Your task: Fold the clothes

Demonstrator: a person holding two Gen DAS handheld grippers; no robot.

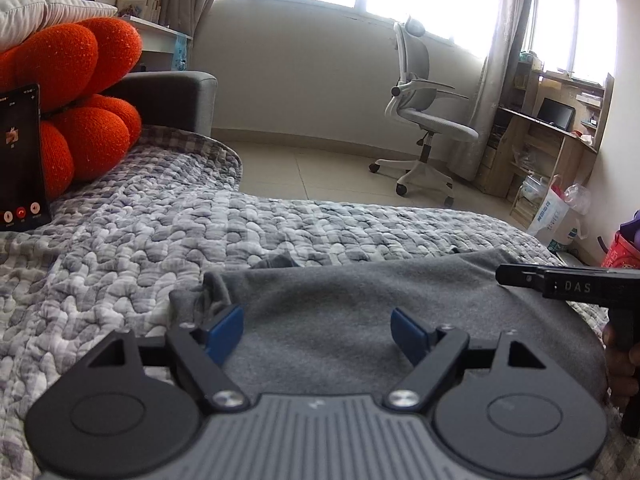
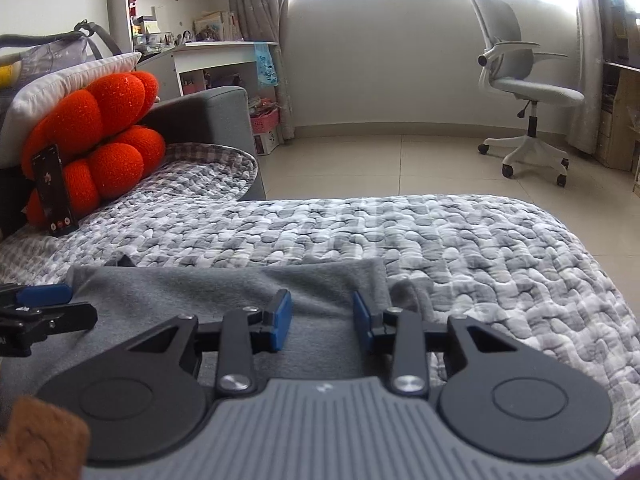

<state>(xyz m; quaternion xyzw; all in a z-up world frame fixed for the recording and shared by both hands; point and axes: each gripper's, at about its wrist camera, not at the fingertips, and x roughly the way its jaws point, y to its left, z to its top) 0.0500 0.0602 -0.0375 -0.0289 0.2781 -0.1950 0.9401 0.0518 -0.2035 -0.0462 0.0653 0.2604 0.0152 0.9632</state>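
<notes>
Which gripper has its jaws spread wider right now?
The left gripper: its jaws gape wide over the grey garment. The right gripper shows a narrower gap.

Each gripper has a grey ribbed body, two black round plates and black link arms with silver screws. The left gripper and right gripper carry blue pads. White letters "DAS" mark one side.

A grey fleece garment lies folded and mostly flat on the quilted bed cover, near its front edge, one corner rumpled.
</notes>
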